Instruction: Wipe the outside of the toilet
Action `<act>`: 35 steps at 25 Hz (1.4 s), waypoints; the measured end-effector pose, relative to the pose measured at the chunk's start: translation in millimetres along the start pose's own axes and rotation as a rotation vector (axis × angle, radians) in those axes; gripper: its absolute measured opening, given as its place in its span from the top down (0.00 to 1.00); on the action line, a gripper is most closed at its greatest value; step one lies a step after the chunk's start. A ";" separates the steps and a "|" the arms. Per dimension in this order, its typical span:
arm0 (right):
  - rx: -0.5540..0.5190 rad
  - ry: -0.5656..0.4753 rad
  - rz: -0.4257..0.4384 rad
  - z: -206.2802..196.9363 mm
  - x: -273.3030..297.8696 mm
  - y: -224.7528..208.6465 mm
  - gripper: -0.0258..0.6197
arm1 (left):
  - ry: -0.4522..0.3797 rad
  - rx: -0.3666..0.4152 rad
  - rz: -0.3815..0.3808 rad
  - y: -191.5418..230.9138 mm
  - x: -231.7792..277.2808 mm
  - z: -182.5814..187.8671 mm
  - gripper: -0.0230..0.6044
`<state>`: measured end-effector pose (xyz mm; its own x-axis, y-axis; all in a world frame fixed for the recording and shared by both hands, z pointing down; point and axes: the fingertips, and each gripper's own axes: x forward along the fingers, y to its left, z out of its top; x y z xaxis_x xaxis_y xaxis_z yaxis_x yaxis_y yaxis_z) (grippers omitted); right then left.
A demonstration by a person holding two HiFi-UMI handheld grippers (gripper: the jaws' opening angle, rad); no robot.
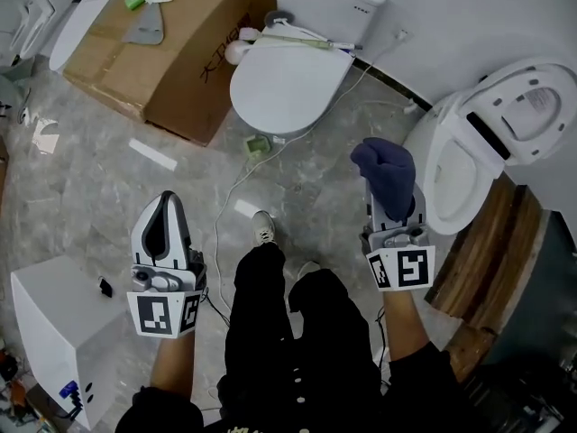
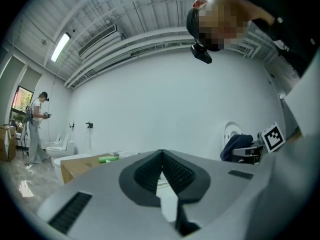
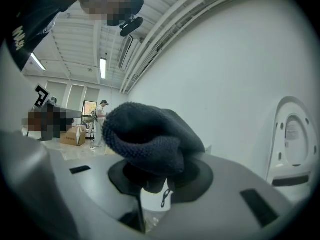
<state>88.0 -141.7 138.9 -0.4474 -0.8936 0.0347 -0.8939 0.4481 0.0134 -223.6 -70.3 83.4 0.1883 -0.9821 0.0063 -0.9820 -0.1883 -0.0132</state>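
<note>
Right gripper (image 1: 393,213) clamped on bunched dark-blue knit cloth (image 1: 386,170), glossy white toilet (image 1: 451,165) stood just beside it, lid raised, left gripper (image 1: 166,202) jaws pressed together, empty, cardboard box (image 1: 171,52) lettering was unreadable.

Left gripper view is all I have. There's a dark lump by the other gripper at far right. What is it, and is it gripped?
Observer: It's a dark cloth. The right gripper is shut on it, and the cloth bunches up above the jaws.
Operator: Is it on a toilet yet?
Observer: No. In the head view the cloth hangs apart from the open-lid toilet, which is just to its right.
Operator: Anything ahead on the floor?
Observer: A white cable runs across the floor toward a closed toilet straight ahead.
</note>
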 end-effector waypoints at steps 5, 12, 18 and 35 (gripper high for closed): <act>-0.002 -0.001 0.003 -76.6 33.6 -0.8 0.81 | -0.006 0.016 -0.007 16.2 25.0 -71.5 0.95; -0.014 -0.016 0.014 -179.8 63.6 -0.3 0.81 | -0.041 0.037 -0.012 37.0 51.9 -165.5 0.95; -0.023 -0.015 0.017 -262.9 76.1 0.2 0.81 | -0.084 0.043 -0.027 49.8 68.7 -233.0 0.95; -0.032 0.021 0.090 -407.6 124.9 -4.9 0.81 | -0.165 0.076 -0.081 39.2 93.6 -351.4 0.95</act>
<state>47.7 -245.4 550.4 -0.5253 -0.8490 0.0576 -0.8484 0.5278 0.0407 -249.4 -168.4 434.9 0.2728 -0.9497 -0.1537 -0.9608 -0.2606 -0.0950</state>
